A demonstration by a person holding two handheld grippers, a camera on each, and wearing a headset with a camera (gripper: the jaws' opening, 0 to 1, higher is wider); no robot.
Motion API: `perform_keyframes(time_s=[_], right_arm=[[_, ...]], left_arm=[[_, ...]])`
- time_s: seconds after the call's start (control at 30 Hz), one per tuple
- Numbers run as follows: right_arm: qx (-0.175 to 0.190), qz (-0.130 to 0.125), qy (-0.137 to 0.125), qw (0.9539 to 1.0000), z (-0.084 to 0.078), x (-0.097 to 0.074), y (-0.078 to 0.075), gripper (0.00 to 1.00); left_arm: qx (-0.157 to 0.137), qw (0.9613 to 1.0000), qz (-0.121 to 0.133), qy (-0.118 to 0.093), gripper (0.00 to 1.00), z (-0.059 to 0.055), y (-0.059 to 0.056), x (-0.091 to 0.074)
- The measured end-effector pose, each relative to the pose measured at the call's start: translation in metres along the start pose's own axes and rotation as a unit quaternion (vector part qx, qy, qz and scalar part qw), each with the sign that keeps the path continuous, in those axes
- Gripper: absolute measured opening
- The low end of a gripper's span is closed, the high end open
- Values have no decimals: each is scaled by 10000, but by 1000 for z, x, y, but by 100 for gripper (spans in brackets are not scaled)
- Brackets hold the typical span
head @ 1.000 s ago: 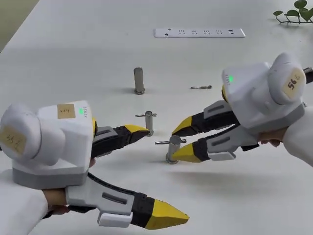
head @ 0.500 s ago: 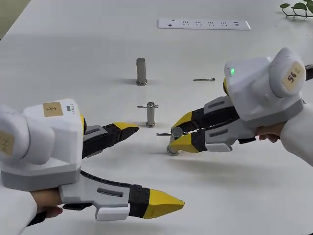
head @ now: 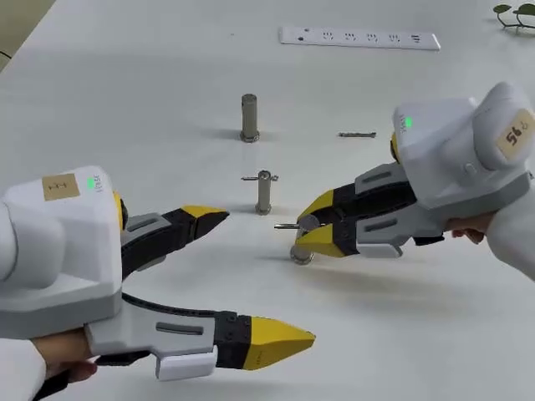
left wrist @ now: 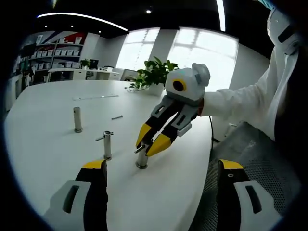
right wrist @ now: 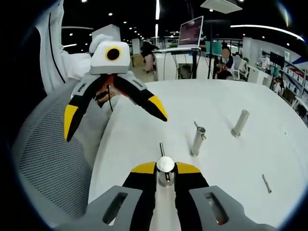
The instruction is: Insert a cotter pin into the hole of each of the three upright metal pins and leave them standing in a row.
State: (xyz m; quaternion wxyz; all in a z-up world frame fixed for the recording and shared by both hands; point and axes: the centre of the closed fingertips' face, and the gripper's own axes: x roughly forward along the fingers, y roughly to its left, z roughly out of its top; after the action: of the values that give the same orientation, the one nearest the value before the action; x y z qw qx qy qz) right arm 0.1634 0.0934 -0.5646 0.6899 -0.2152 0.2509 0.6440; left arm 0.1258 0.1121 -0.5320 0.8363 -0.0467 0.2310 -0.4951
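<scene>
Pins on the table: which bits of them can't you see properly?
- Near pin: in the head view its middle is hidden by the right claw, shut around it. In the right gripper view its lower part sits behind the jaws.
- Far pin: in the head view it is too small to tell if it has a hole.
- Loose cotter pin: too small in the head view to make out its shape.
</scene>
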Motion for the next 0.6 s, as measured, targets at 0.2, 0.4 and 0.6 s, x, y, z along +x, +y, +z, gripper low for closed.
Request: perform_keyframes(time_s=[0.2,0.4,0.6], right_arm=[[-9,-140,31,9999,-4,-8,-20,8],[117,-421,-17,9990,-8,-25,-43,8],[108,-488,12,9987,-16,-34,-57,8]], left_arm=[[-154,9999,16,-77,95,4,1,-3],[-325,9991,103,-234,94,8,5,-6],[-387,9990,149,-187,94,4,9,-7]])
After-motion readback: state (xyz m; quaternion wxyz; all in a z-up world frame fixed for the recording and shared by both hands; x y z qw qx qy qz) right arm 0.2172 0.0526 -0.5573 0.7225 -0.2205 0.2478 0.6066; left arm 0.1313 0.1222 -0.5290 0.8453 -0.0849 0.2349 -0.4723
